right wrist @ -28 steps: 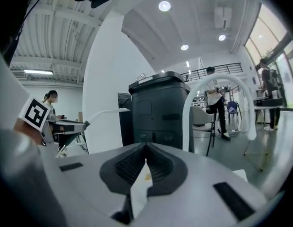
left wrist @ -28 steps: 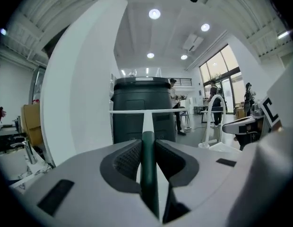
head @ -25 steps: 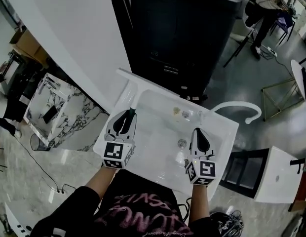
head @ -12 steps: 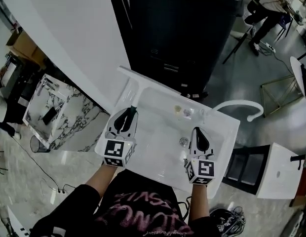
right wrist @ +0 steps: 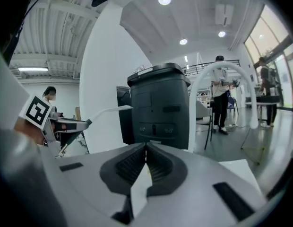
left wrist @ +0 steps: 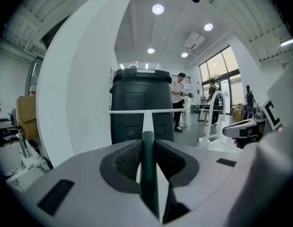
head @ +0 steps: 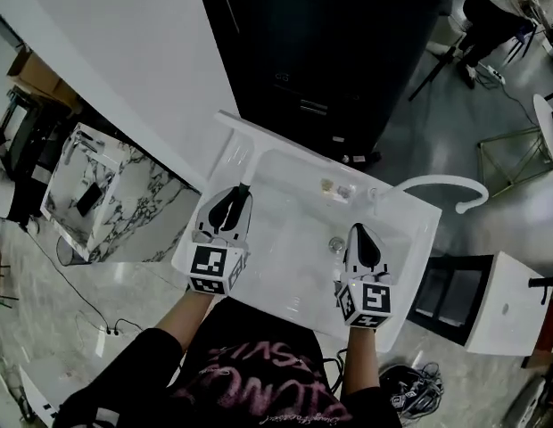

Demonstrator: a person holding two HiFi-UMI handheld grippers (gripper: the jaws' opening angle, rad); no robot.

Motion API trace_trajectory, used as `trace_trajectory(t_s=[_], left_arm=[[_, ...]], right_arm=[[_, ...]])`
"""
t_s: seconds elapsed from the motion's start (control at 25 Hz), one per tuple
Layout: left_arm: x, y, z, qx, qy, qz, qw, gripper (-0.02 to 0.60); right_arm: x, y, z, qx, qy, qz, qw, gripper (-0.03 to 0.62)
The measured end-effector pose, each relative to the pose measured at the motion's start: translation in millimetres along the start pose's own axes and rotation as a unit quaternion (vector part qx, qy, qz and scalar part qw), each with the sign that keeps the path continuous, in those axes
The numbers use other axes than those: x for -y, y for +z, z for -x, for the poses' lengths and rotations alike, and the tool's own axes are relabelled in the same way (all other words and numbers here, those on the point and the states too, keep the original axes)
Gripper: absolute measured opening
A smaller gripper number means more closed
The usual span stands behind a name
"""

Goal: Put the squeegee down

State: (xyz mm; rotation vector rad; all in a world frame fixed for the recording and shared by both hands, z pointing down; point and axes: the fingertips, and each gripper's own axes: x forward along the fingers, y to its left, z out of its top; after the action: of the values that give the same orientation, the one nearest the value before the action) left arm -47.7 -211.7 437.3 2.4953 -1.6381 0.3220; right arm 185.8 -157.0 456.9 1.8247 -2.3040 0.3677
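**Squeegee still in hand over the sink's far left corner**

Left gripper point(head: 234, 201) stayed clamped on the squeegee point(head: 245, 154). In the left gripper view its fingers point(left wrist: 125, 162) pressed both sides of the dark green handle, with no gap showing. The white neck ran up from them to the blade, which stood level across the middle of that frame in front of the dark bin point(left wrist: 139, 103).

Head view: the blade lay across the far left corner of the white sink point(head: 410, 239), upper middle of the frame. Could not tell whether it touched the rim or hung just above it.

Right gripper point(head: 361, 237) hovered over the basin at lower right of centre, near the drain. Its fingers point(right wrist: 132, 162) were narrow, tips together, nothing between them. The curved white tap point(head: 441, 185) stood well apart at right.

Change over the last second: very little. Both grippers kept the same places relative to the sink, and the squeegee kept the same line toward the corner. Most of the shift in frame looked like head movement.

Judgement: the putting-down was not yet done. The blade seemed placed at or near its resting spot, so lowering the handle and opening the left fingers probably remained. Risk: it could slide off the rim into the basin.
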Motion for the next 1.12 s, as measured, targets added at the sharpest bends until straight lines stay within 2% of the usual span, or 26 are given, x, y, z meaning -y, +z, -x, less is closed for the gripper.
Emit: trace_trajectory(t_s=[1.12], left_arm=[[6.1,-69.4,-30.9,-0.066,-0.012,0.017,0.9976,0.095]], right_arm=[[9.0,-65.1,-14.4,-0.062,-0.015,-0.029,0.998,0.021]])
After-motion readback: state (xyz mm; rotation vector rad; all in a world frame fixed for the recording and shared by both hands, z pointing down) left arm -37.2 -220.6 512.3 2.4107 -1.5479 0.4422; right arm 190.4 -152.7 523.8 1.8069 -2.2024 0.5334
